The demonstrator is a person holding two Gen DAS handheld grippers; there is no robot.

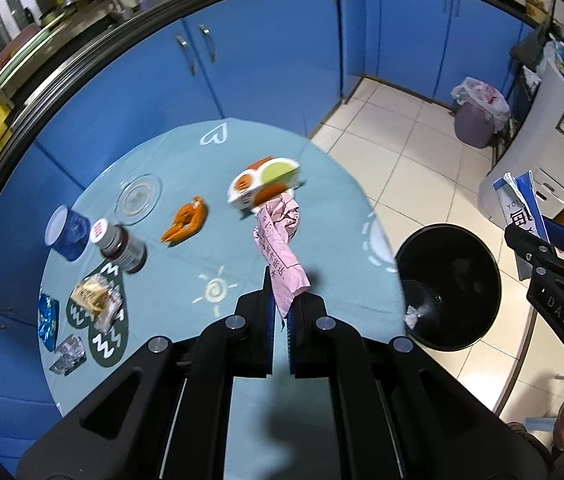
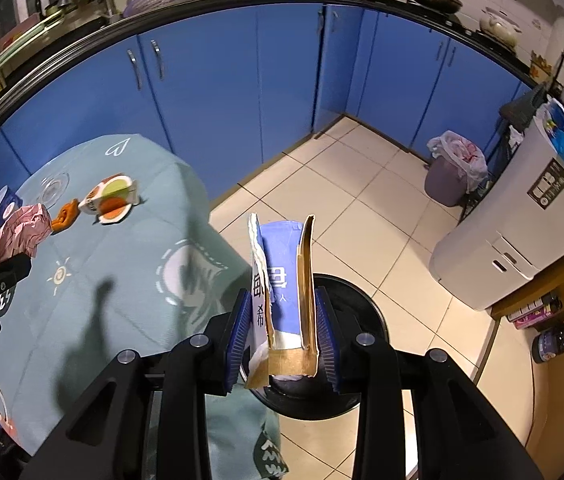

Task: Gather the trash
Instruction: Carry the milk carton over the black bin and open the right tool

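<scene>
Clearly, a crumpled pink paper printed with dark characters is clamped between the pads of the left gripper, whose jaws are pressed together on its lower end; the sheet sticks up and forward from them, twisted and creased, over the round table with its pale teal cloth. A torn blue-and-white carton is pinched by the right gripper, its jaws partly closed against the flattened sides; brown cardboard is exposed along the ripped edges and large white characters are seen on the blue face. Just right of the table, on the tiled floor, a black bin is seen, with some scraps lying inside; in the right wrist view the carton is held directly above it. Left on the table are an orange peel, a white and green box, a dark jar, a blue cup and several wrappers at the near left.
</scene>
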